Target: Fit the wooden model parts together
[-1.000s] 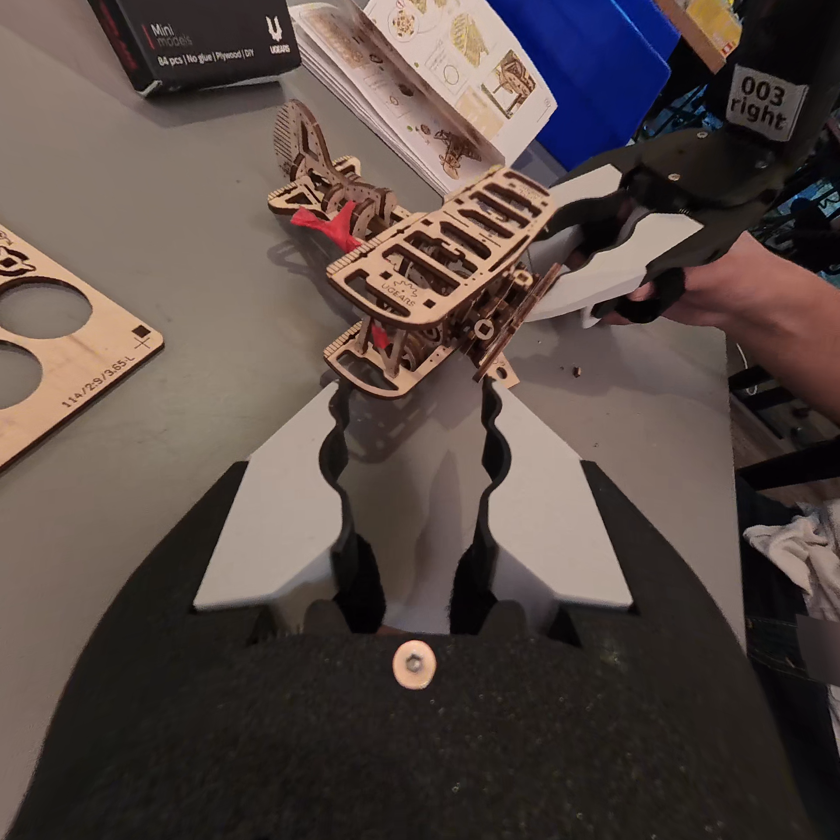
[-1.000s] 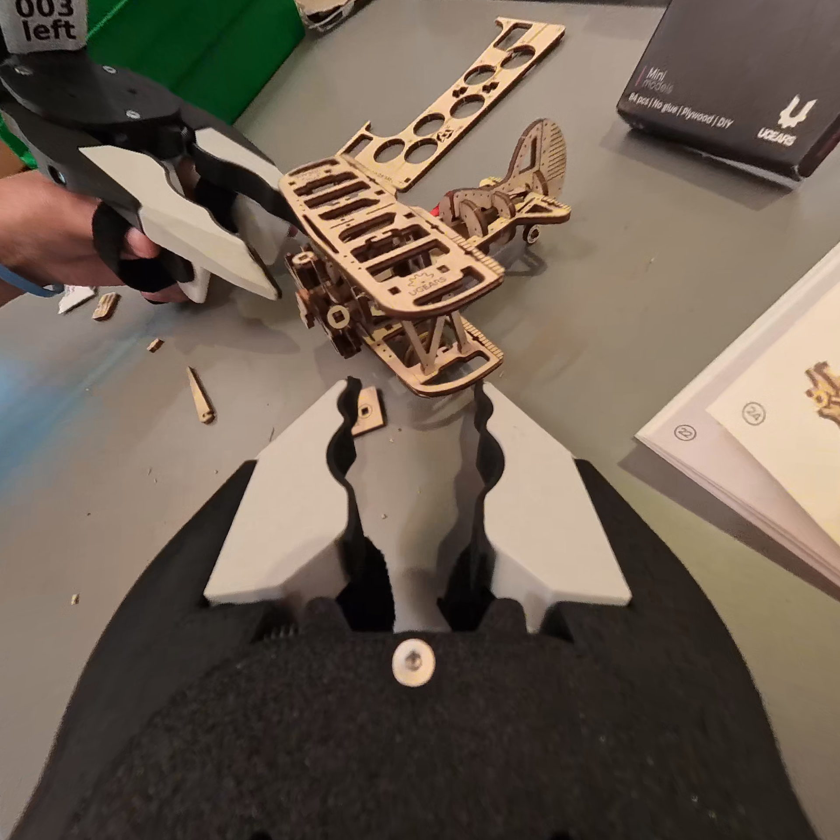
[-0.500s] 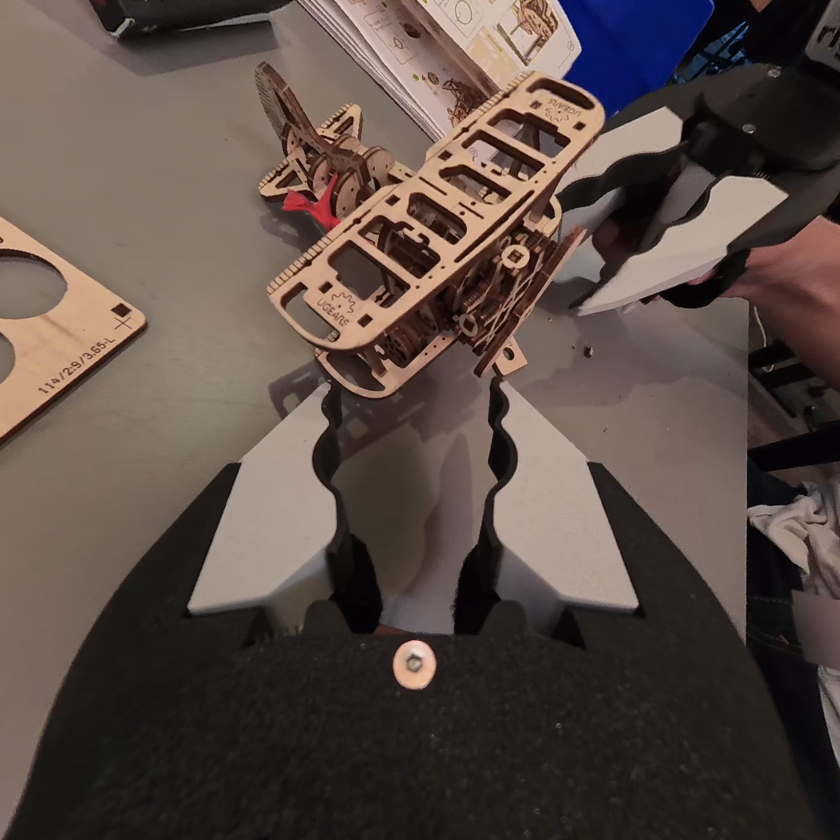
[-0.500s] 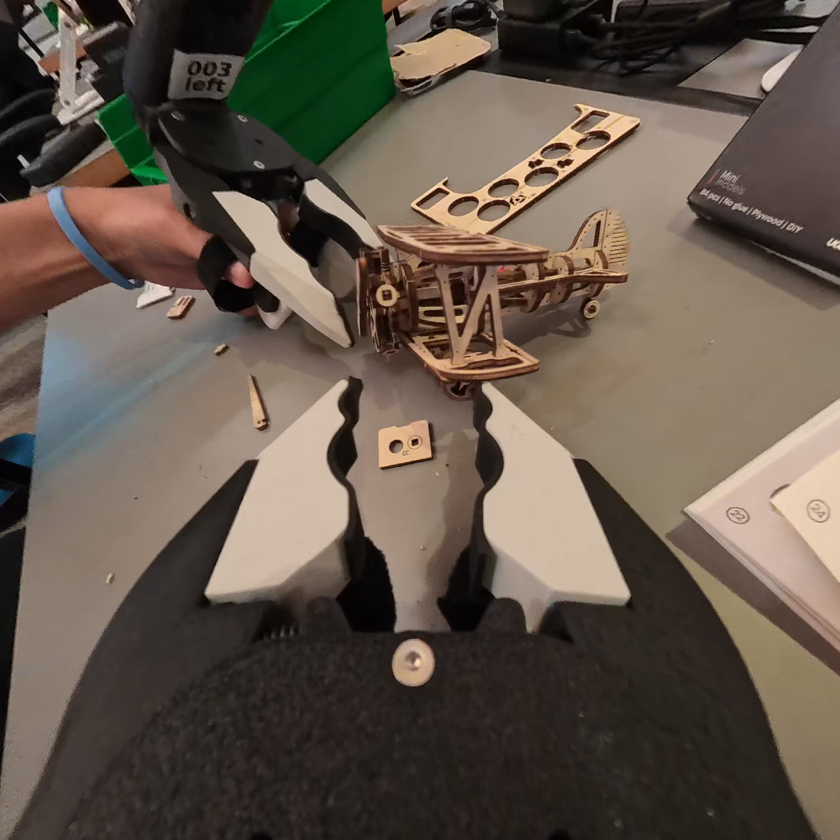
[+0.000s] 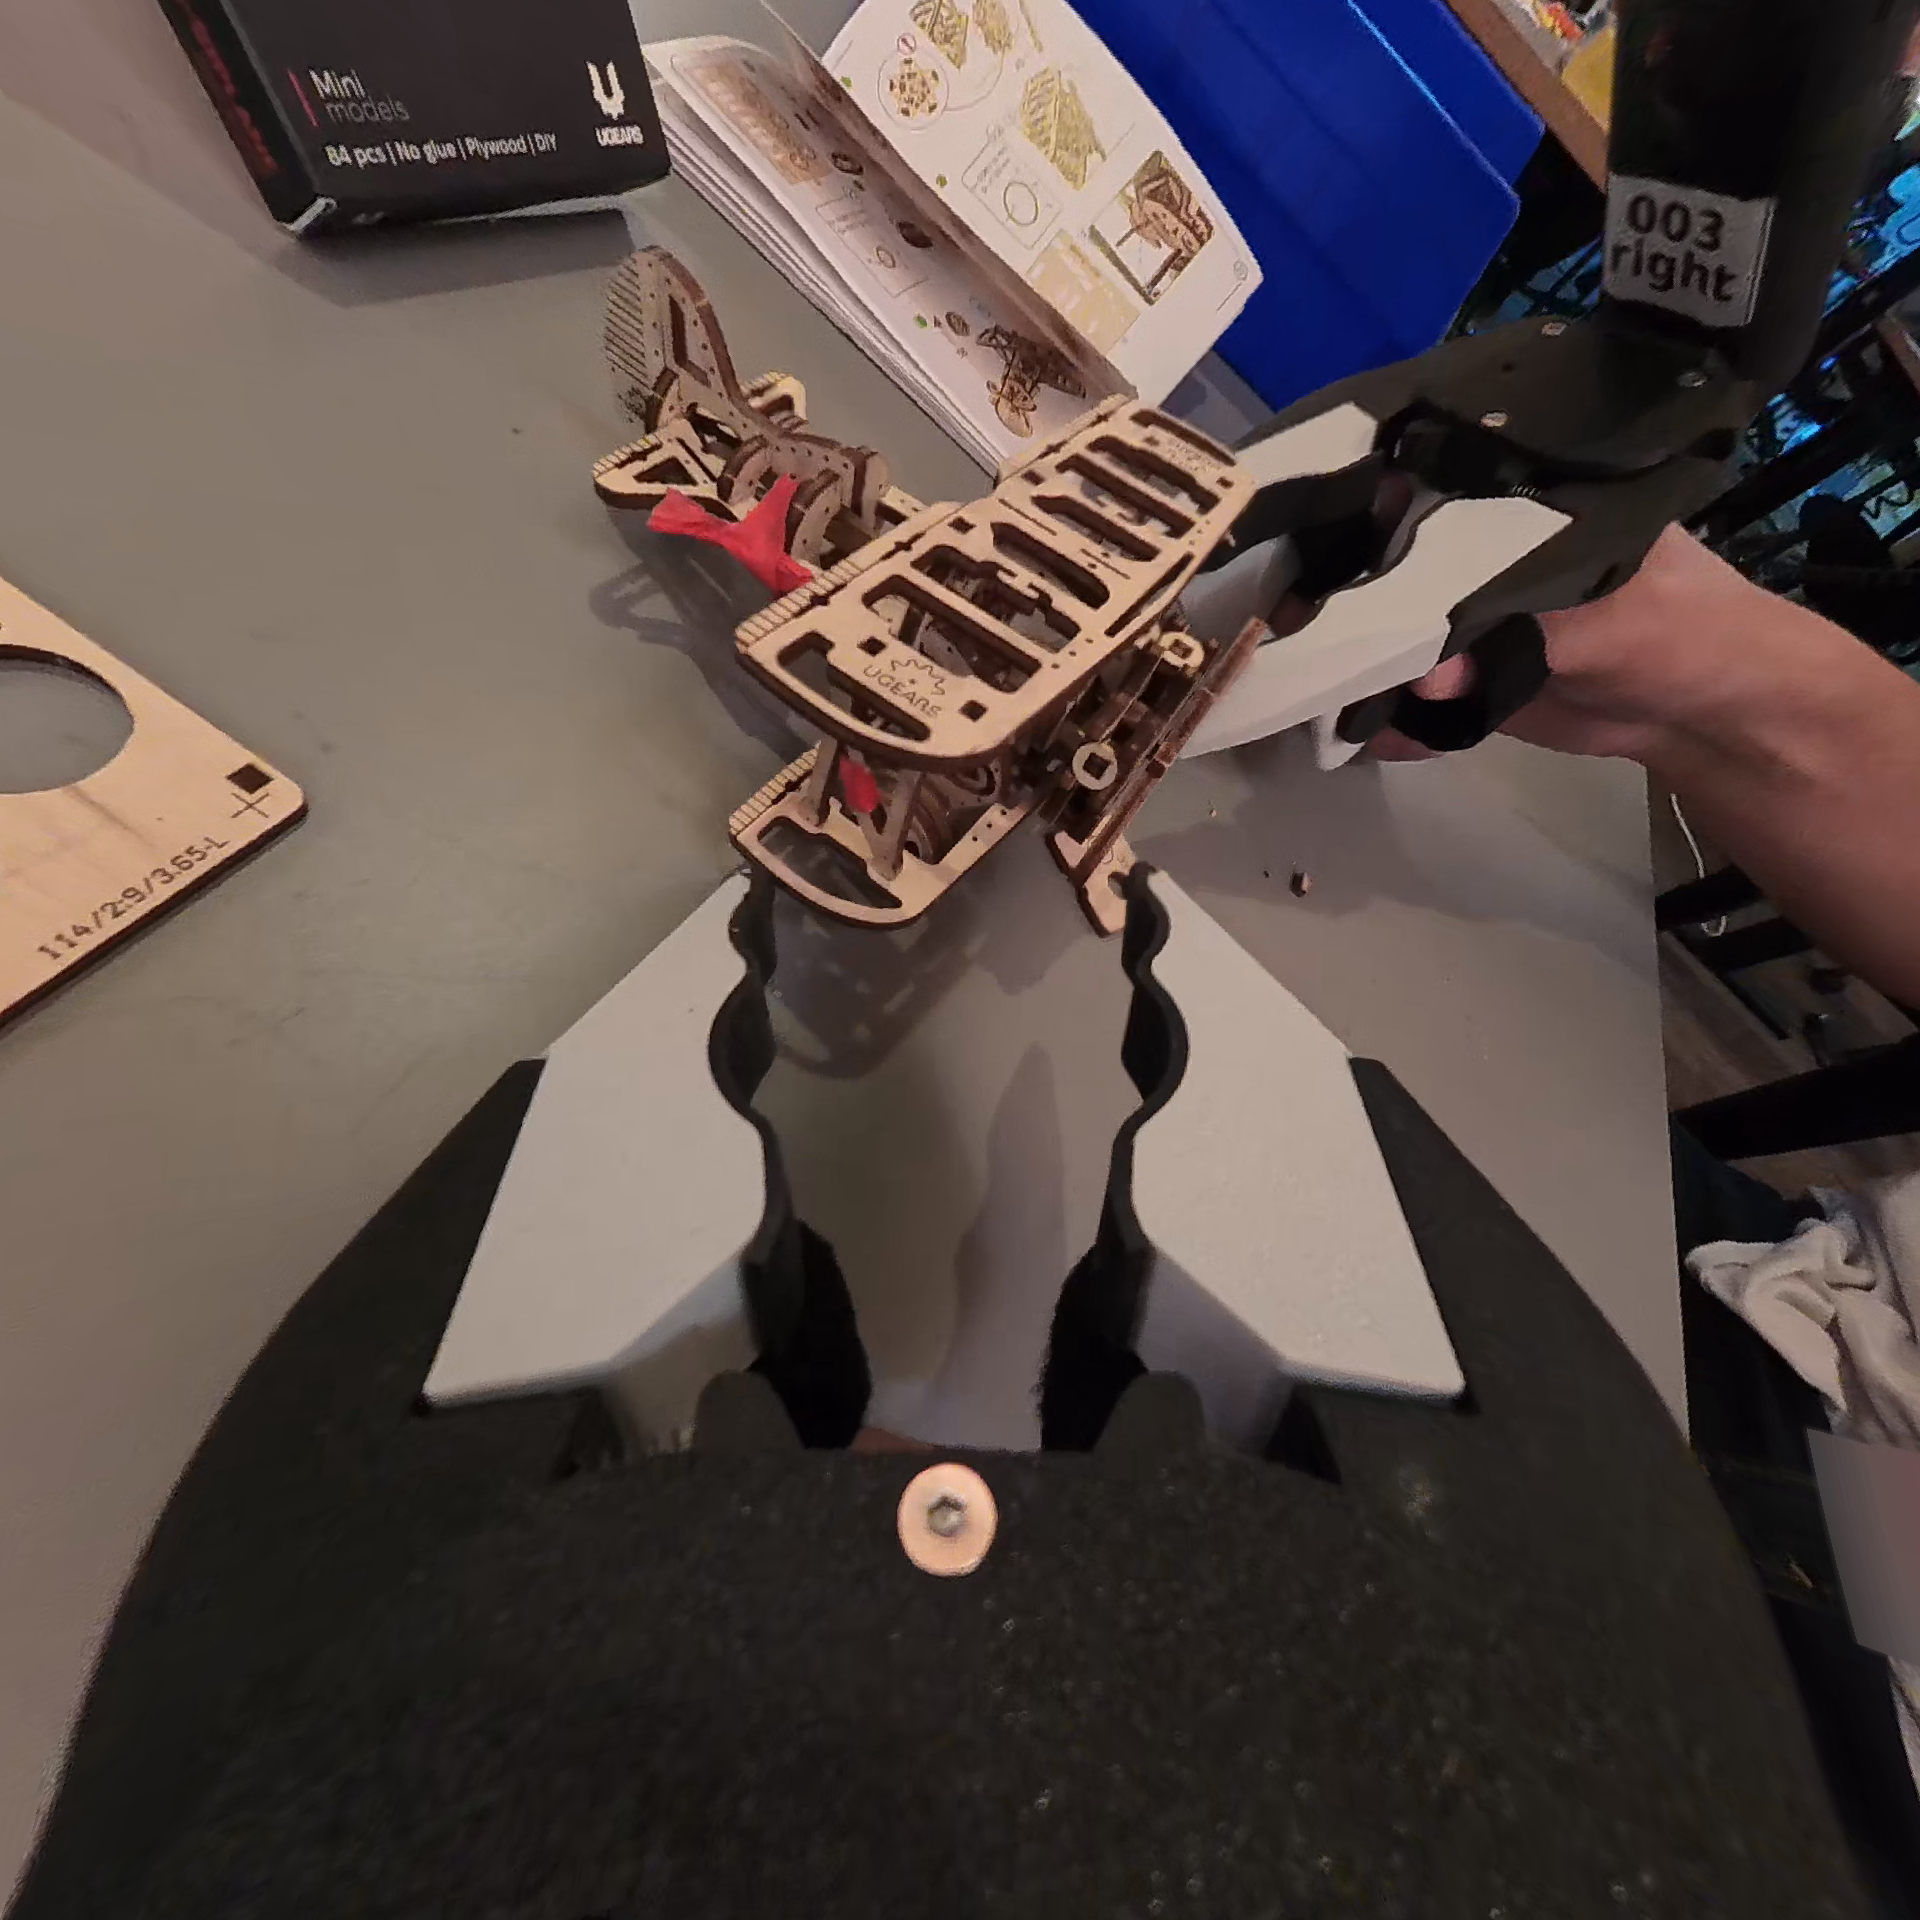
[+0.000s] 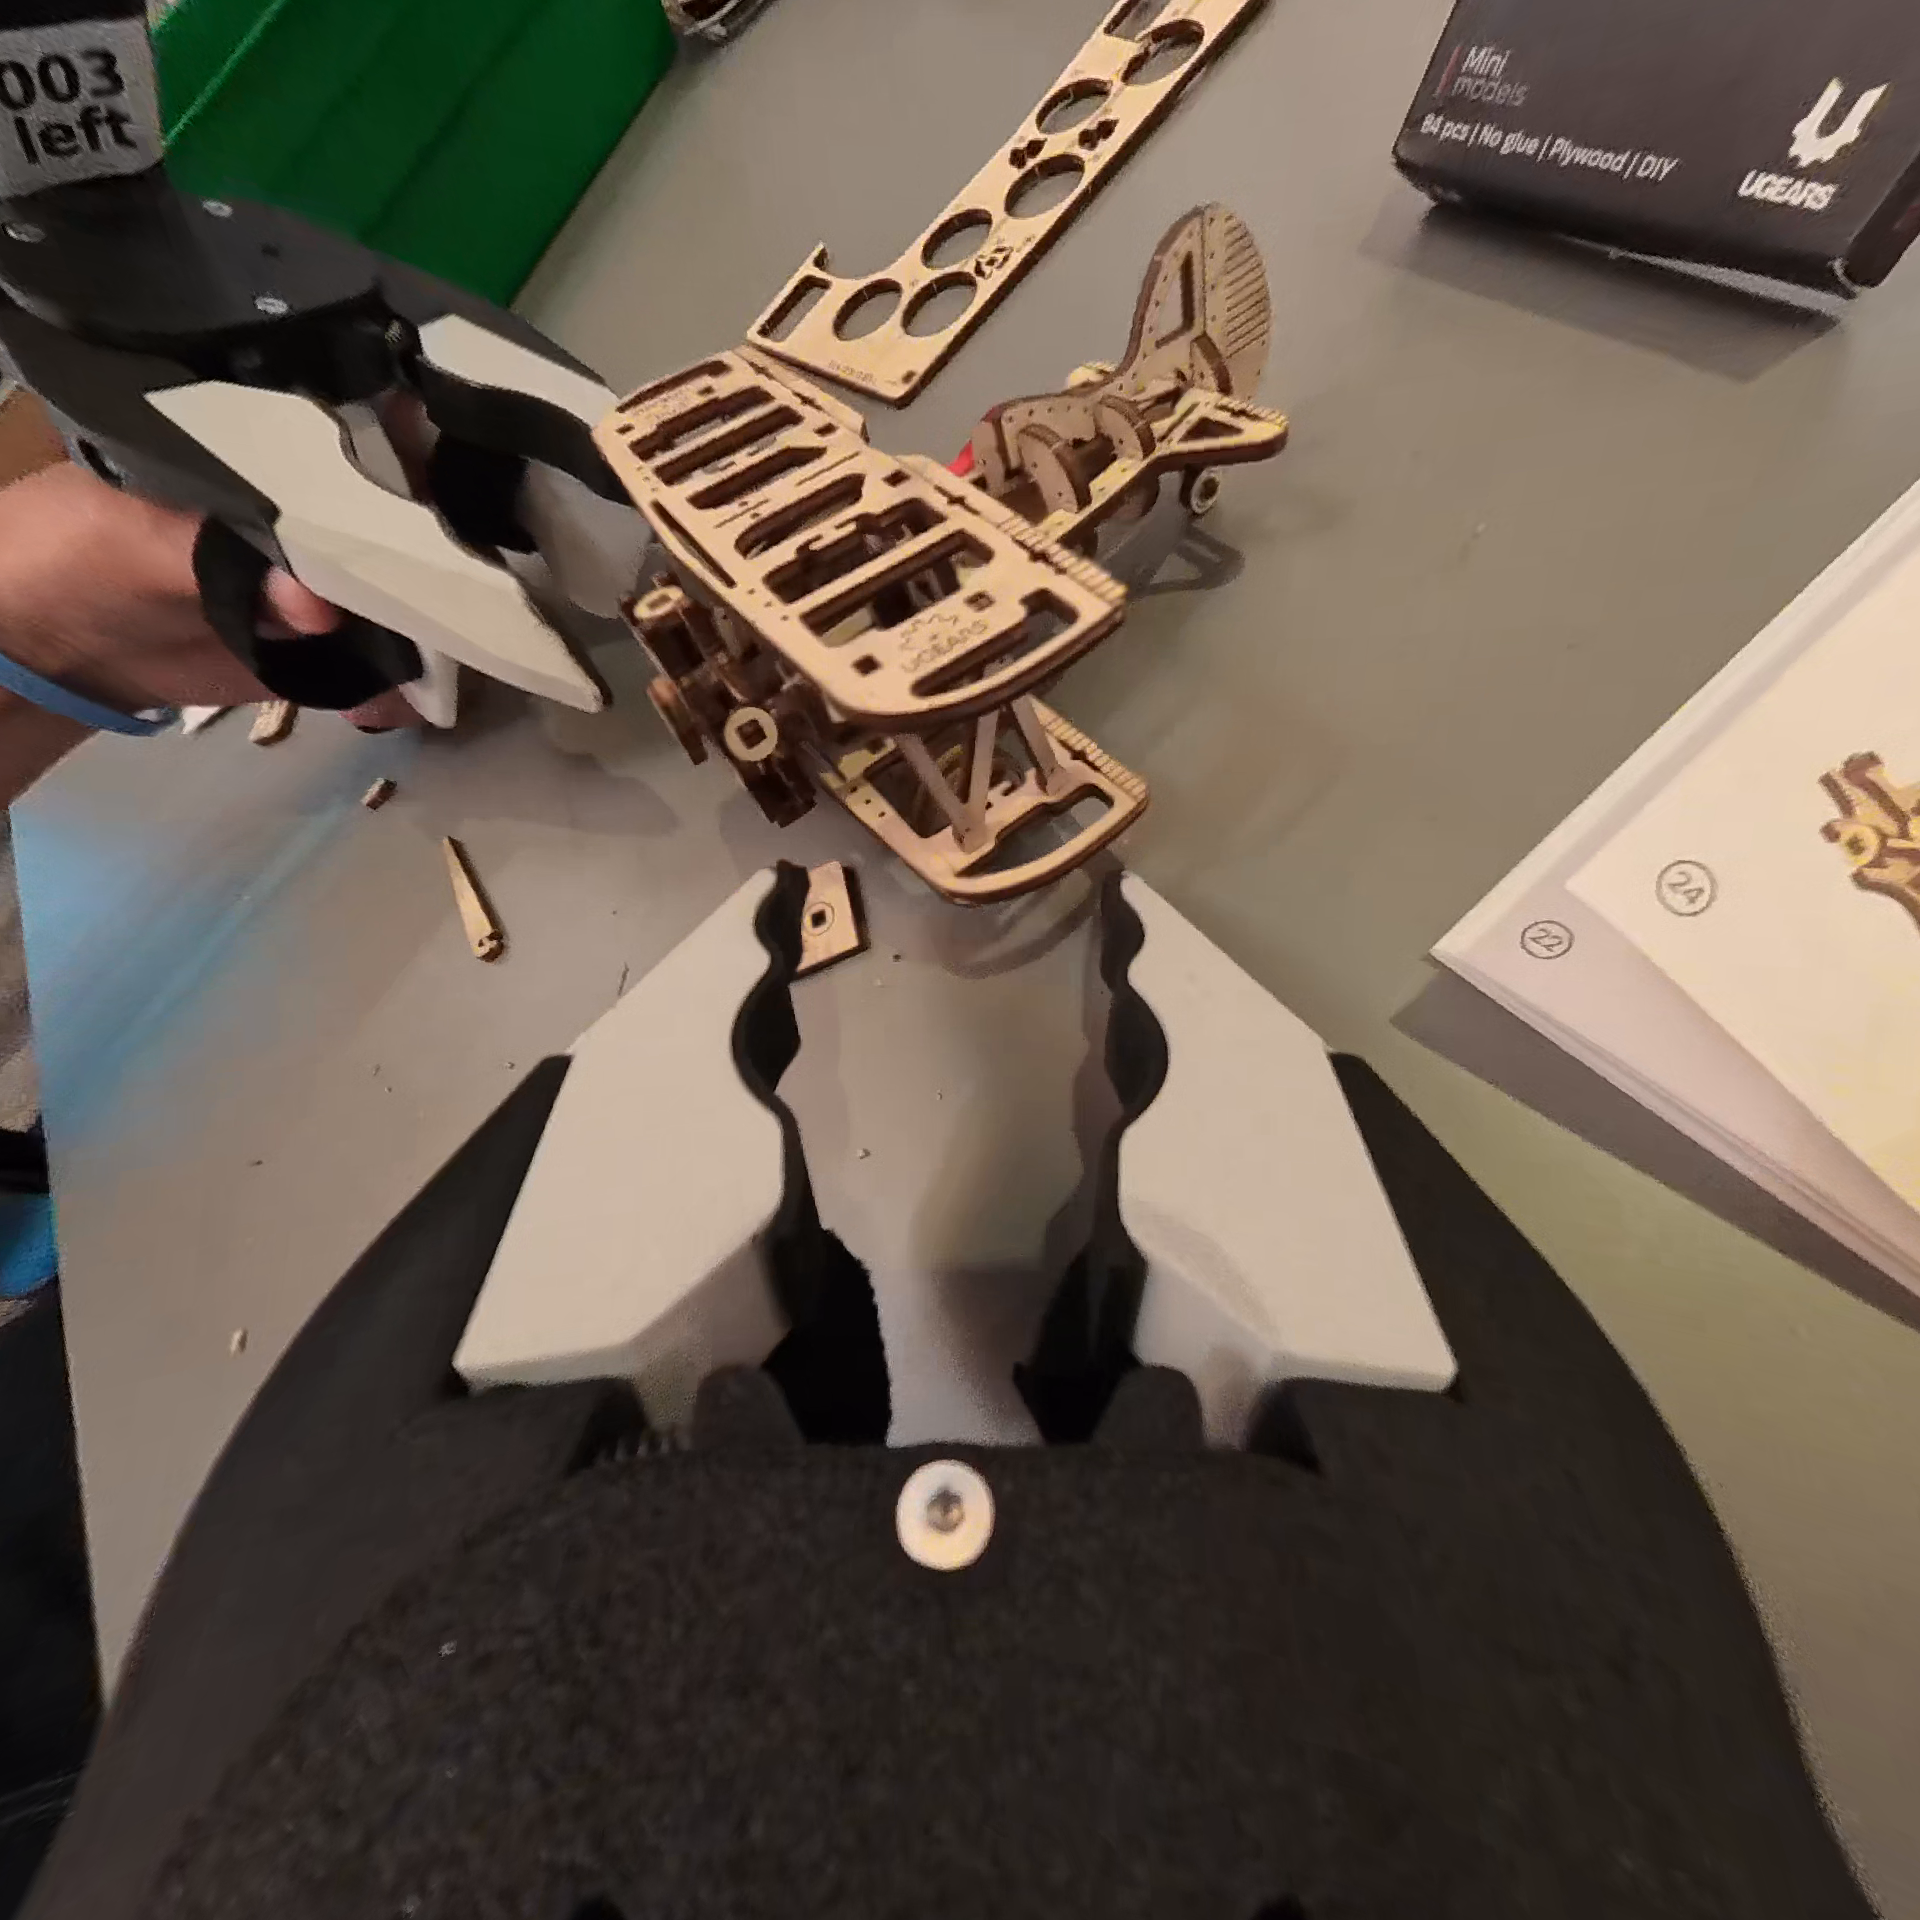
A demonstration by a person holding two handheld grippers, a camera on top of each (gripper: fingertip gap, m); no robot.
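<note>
A wooden biplane model (image 5: 966, 665) is seen on the grey table (image 5: 312, 468), between the two hand-held grippers. Its nose is turned toward the near table edge, its tail fin (image 6: 1210, 281) toward the black kit box (image 6: 1662, 135). A red piece (image 5: 743, 535) is lodged in the fuselage behind the upper wing (image 6: 852, 561).

The left gripper (image 5: 945, 904) is held with its fingers spread wide; nothing is clasped between them, and the tips lie just below the lower wing (image 5: 831, 862) and the propeller blade (image 5: 1101, 883). Whether the tips touch the model cannot be told. The right gripper (image 6: 945, 894) is likewise spread apart and empty, its tips just beside the lower wing's rounded end. In the left wrist view the right gripper's white fingers (image 5: 1340, 665) are seen at the model's nose, beside the propeller, with a hand (image 5: 1621, 686) on the grip.

A small loose wooden plate (image 6: 826, 925) with a square hole lies on the table just at the right gripper's left fingertip. A thin wooden sliver (image 6: 473, 899) and a few crumbs of wood are scattered nearby. A punched-out plywood sheet (image 6: 997, 197) with round holes lies beyond the model, and another sheet corner (image 5: 114, 821) is seen at the left. An open instruction booklet (image 5: 987, 218) rests beside the box. A blue bin (image 5: 1320, 156) and a green bin (image 6: 416, 114) stand at the table's edges.
</note>
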